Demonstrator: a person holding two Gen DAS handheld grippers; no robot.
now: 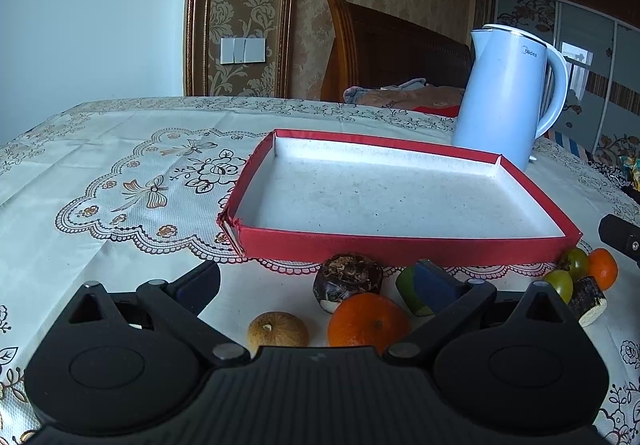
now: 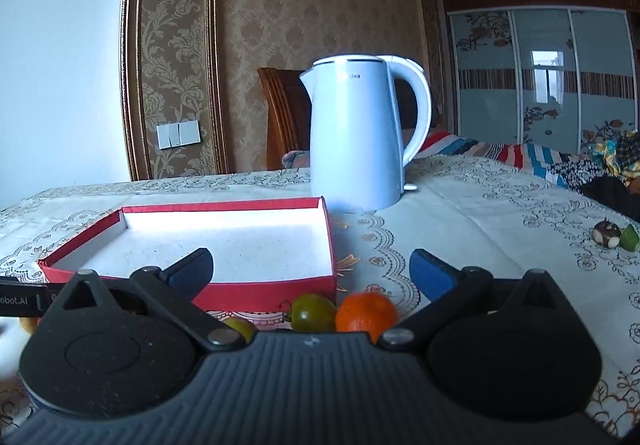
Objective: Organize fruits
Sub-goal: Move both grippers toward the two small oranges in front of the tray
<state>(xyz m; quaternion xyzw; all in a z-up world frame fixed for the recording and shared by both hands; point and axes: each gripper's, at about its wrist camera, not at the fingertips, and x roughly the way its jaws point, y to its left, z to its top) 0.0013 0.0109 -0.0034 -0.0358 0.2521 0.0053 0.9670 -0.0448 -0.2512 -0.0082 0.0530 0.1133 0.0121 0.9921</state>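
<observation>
A shallow red box (image 1: 400, 245) with a white floor lies on the tablecloth; it also shows in the right wrist view (image 2: 276, 291). In front of it in the left wrist view lie an orange (image 1: 366, 321), a brown fruit (image 1: 276, 329), a dark water chestnut (image 1: 347, 275) and a green piece (image 1: 406, 287). Further right lie green tomatoes (image 1: 570, 269), a small orange (image 1: 602, 267) and a dark cut piece (image 1: 588, 299). My left gripper (image 1: 316, 279) is open above the fruits. My right gripper (image 2: 310, 265) is open above a green tomato (image 2: 312, 313) and an orange (image 2: 366, 313).
A pale blue kettle (image 1: 504, 97) stands behind the box, also in the right wrist view (image 2: 356, 137). A water chestnut (image 2: 606, 233) and a green piece (image 2: 629, 237) lie at the far right. A wooden headboard and bedding lie beyond the table.
</observation>
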